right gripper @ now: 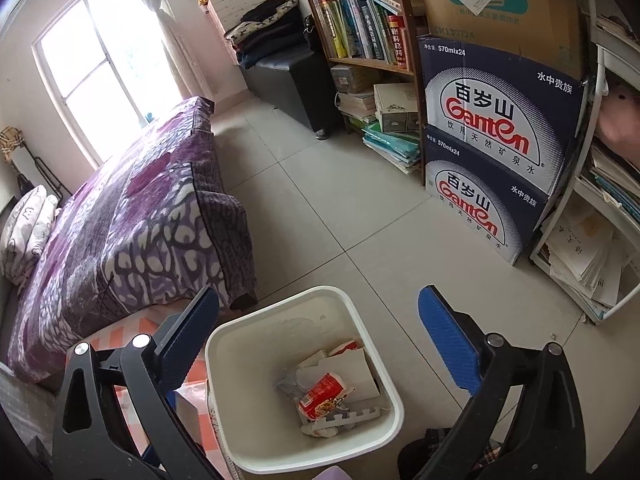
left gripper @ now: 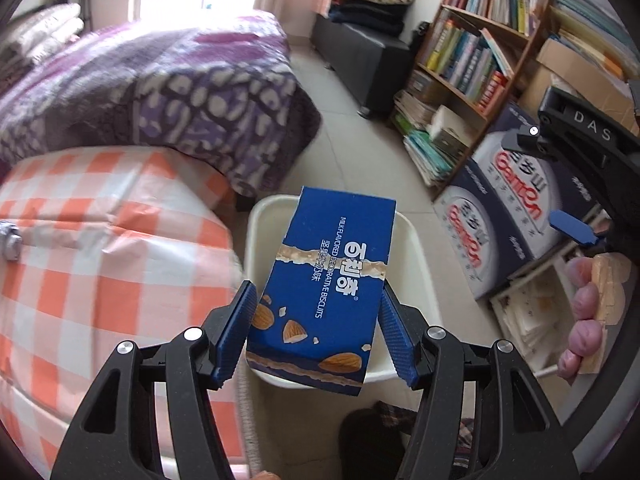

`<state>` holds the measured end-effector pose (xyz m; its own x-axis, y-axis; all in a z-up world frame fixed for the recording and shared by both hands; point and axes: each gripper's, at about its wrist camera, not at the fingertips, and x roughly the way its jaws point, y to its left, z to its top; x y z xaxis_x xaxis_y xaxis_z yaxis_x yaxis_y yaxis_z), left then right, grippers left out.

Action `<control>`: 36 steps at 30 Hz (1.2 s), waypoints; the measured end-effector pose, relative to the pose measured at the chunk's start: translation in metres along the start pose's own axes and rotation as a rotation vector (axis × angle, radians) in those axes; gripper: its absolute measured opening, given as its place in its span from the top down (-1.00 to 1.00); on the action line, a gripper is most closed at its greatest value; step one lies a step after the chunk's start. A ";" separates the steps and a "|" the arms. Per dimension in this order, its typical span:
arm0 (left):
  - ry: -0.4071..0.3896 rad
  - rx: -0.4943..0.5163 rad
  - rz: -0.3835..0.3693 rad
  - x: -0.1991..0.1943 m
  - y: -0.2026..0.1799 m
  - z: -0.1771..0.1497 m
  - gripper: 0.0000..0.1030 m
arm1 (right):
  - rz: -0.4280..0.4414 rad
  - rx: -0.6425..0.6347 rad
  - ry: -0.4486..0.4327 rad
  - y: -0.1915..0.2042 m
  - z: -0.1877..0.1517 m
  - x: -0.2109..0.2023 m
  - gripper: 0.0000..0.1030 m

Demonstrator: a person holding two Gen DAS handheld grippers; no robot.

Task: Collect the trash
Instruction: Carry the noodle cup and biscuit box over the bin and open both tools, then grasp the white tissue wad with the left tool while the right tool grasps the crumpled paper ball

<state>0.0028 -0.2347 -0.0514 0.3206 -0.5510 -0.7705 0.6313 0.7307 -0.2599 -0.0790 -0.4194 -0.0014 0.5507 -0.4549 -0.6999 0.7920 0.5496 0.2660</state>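
Your left claw grips the box over the bin, your empty right claw is wide open; let go crooked and it may catch the rim.

Home bedroom: bed, bookshelf.

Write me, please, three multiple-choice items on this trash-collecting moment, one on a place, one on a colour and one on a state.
1. Where is the blue biscuit box?
A. between the left gripper's pads, above the white bin
B. on the bed
C. on the bookshelf

2. What colour is the wrapper lying in the bin?
A. green
B. red
C. black

3. How does the right gripper stand?
A. shut on a bottle
B. shut on the bin's rim
C. open, nothing between its pads

Answers: 1 A, the left wrist view shows the pads gripping its sides; 2 B, it shows red among pale scraps; 3 C, only the bin lies below the gap.
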 end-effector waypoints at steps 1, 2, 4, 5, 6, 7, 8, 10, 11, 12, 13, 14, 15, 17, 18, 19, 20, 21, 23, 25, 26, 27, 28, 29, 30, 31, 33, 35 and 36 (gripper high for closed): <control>0.012 -0.006 -0.021 0.003 -0.001 -0.001 -0.22 | -0.003 0.001 0.000 -0.002 0.000 0.000 -0.86; 0.020 -0.013 -0.037 0.005 -0.002 -0.001 -0.38 | -0.005 0.003 0.000 -0.003 0.001 0.001 -0.86; 0.033 -0.027 -0.068 0.007 -0.003 -0.003 -0.44 | -0.004 0.013 0.006 -0.006 0.001 0.001 -0.86; 0.040 -0.029 -0.072 0.007 -0.003 -0.003 -0.45 | -0.002 0.017 0.008 -0.007 0.002 0.002 -0.86; 0.042 -0.027 -0.062 0.007 -0.002 -0.004 -0.46 | 0.000 0.022 0.011 -0.006 0.001 0.002 -0.86; 0.041 -0.023 -0.048 0.007 -0.001 -0.004 -0.47 | 0.003 0.024 0.015 -0.005 0.001 0.002 -0.86; 0.040 -0.023 -0.031 0.006 0.001 -0.005 -0.48 | 0.005 0.023 0.018 -0.003 0.000 0.002 -0.86; 0.046 -0.040 0.004 0.004 0.011 -0.006 -0.49 | 0.011 0.009 0.026 0.004 -0.004 0.003 -0.86; 0.049 -0.053 0.021 0.004 0.018 -0.006 -0.51 | 0.014 0.002 0.031 0.008 -0.006 0.003 -0.86; 0.050 -0.068 0.046 0.002 0.026 -0.006 -0.52 | 0.020 -0.008 0.040 0.014 -0.010 0.004 -0.86; 0.049 -0.079 0.070 0.001 0.034 -0.007 -0.52 | 0.025 -0.014 0.046 0.018 -0.012 0.004 -0.86; 0.047 -0.092 0.095 0.000 0.044 -0.007 -0.53 | 0.033 -0.024 0.055 0.025 -0.016 0.004 -0.86; 0.048 -0.109 0.121 -0.001 0.054 -0.007 -0.54 | 0.039 -0.034 0.061 0.030 -0.019 0.004 -0.86; 0.052 -0.140 0.162 -0.004 0.077 -0.008 -0.55 | 0.058 -0.074 0.082 0.047 -0.027 0.005 -0.86; 0.056 -0.153 0.189 -0.005 0.087 -0.008 -0.55 | 0.064 -0.088 0.089 0.053 -0.031 0.005 -0.86; 0.060 -0.168 0.222 -0.007 0.099 -0.009 -0.55 | 0.074 -0.109 0.102 0.062 -0.036 0.007 -0.86; 0.063 -0.181 0.251 -0.008 0.111 -0.009 -0.56 | 0.081 -0.125 0.115 0.070 -0.040 0.007 -0.86; 0.063 -0.197 0.277 -0.010 0.125 -0.010 -0.56 | 0.089 -0.144 0.130 0.078 -0.044 0.009 -0.86; 0.071 -0.228 0.330 -0.013 0.151 -0.013 -0.56 | 0.108 -0.182 0.164 0.097 -0.056 0.012 -0.86; 0.105 -0.257 0.419 -0.017 0.179 -0.016 -0.56 | 0.123 -0.210 0.190 0.113 -0.065 0.015 -0.86; 0.115 -0.276 0.464 -0.021 0.194 -0.018 -0.56 | 0.132 -0.223 0.201 0.121 -0.070 0.016 -0.86; 0.121 -0.299 0.493 -0.026 0.209 -0.020 -0.56 | 0.139 -0.236 0.211 0.129 -0.074 0.017 -0.86; 0.130 -0.320 0.509 -0.029 0.223 -0.022 -0.56 | 0.148 -0.251 0.222 0.139 -0.080 0.018 -0.86; 0.138 -0.344 0.521 -0.033 0.237 -0.024 -0.56 | 0.157 -0.263 0.232 0.147 -0.085 0.019 -0.86; 0.137 -0.366 0.535 -0.038 0.252 -0.026 -0.56 | 0.165 -0.277 0.244 0.154 -0.090 0.020 -0.86; 0.132 -0.381 0.558 -0.043 0.267 -0.028 -0.56 | 0.173 -0.291 0.257 0.163 -0.097 0.021 -0.86; 0.129 -0.412 0.612 -0.053 0.296 -0.033 -0.56 | 0.183 -0.309 0.280 0.178 -0.108 0.024 -0.86; 0.122 -0.451 0.648 -0.061 0.324 -0.039 -0.56 | 0.193 -0.333 0.306 0.194 -0.122 0.027 -0.86; 0.116 -0.468 0.660 -0.065 0.335 -0.040 -0.56 | 0.195 -0.344 0.315 0.200 -0.127 0.029 -0.86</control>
<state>0.1656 0.0622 -0.1119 0.4321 0.0778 -0.8985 -0.0301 0.9970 0.0718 0.0616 -0.2338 -0.0525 0.5314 -0.1166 -0.8391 0.5205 0.8264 0.2148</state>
